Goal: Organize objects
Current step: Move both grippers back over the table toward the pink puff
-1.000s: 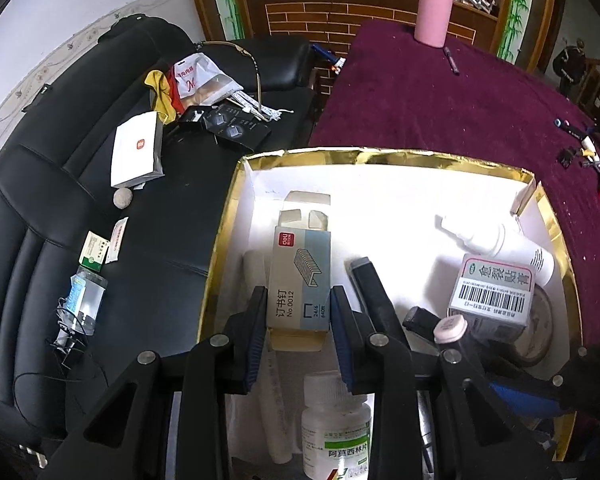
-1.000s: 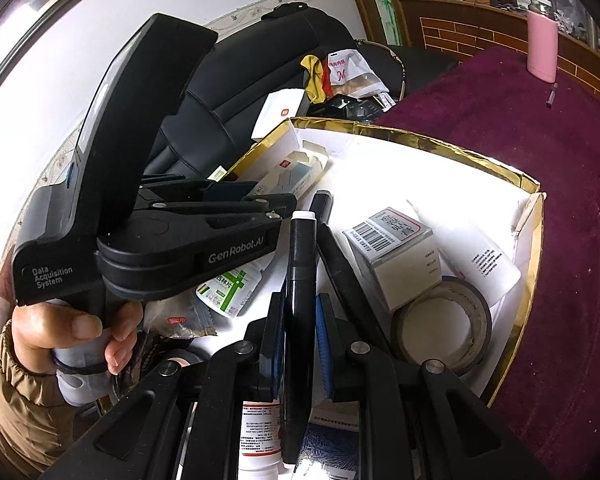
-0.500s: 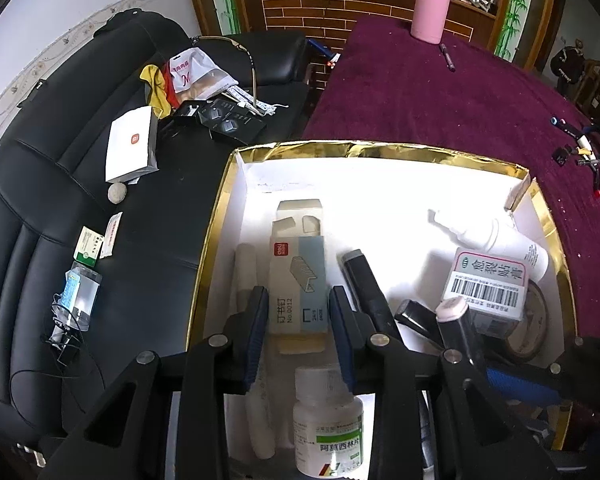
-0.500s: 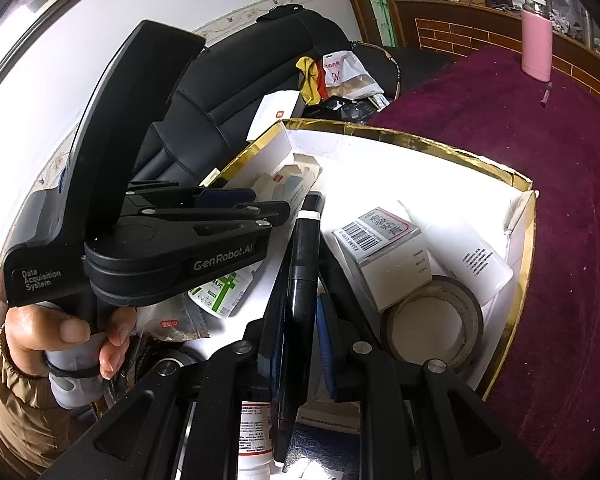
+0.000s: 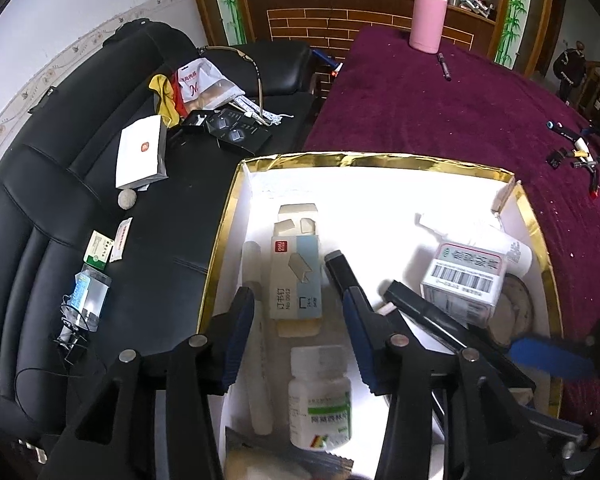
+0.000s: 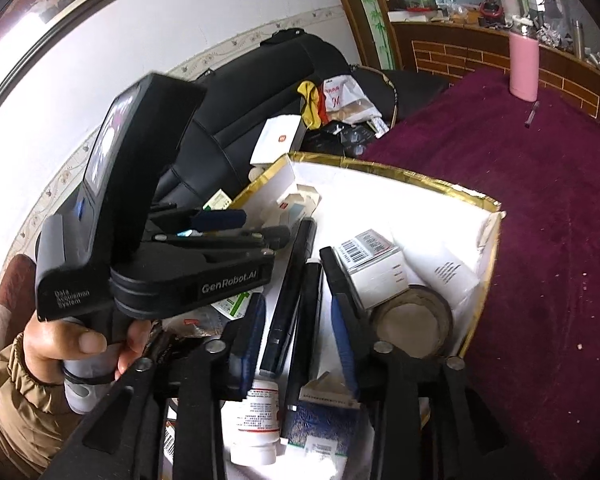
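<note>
A white box with a gold rim (image 5: 352,159) lies on the purple table; it also shows in the right wrist view (image 6: 384,169). In it lie a blue staples box (image 5: 296,276), a white pill bottle (image 5: 320,396), a barcode carton (image 5: 466,280), a tape roll (image 6: 412,322) and two black markers (image 6: 290,300). My left gripper (image 5: 298,310) is open above the staples box, which lies loose between its fingers. My right gripper (image 6: 298,312) is open over the box; a black marker (image 6: 308,320) lies between its fingers, apart from the pads.
A black sofa (image 5: 80,208) left of the box carries a white carton (image 5: 140,156), bags and small packets. A pink tumbler (image 5: 428,20) and a pen (image 5: 444,66) stand on the purple cloth (image 5: 440,112). The hand-held left gripper body (image 6: 148,216) fills the right wrist view's left.
Both grippers have opened. The left let go of the staples box and drew back. The right let go of the black marker, which now lies in the box.
</note>
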`<state>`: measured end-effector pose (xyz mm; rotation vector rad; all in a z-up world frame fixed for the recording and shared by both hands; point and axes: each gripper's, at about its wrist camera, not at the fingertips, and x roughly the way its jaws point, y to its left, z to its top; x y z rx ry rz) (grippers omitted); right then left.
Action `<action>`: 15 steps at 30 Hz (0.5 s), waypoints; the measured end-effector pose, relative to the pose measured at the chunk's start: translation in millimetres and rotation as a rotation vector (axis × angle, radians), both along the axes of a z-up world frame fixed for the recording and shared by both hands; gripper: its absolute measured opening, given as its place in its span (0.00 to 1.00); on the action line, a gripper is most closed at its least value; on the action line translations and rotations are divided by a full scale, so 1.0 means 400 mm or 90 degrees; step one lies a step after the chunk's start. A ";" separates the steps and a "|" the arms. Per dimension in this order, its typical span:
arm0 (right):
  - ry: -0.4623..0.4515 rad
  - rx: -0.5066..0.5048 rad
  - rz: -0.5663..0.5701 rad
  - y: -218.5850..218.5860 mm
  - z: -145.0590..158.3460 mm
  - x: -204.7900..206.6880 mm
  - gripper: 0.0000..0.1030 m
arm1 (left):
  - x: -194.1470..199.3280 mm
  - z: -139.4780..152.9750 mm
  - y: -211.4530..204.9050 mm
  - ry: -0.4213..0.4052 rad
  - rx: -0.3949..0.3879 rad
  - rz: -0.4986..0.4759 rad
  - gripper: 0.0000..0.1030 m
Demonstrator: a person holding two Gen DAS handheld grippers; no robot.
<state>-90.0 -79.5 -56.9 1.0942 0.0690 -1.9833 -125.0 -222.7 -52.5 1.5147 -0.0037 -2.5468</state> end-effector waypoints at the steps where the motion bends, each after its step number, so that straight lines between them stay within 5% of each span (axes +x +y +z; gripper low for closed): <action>1: 0.003 -0.002 -0.003 0.006 0.005 0.001 0.47 | 0.004 0.005 0.004 0.003 -0.001 0.000 0.45; 8: 0.009 -0.026 -0.047 0.083 0.026 -0.002 0.82 | 0.051 0.037 0.026 0.024 0.025 0.000 0.52; 15: 0.007 -0.044 -0.110 0.191 0.033 -0.014 0.92 | 0.108 0.080 0.068 0.053 0.099 -0.031 0.56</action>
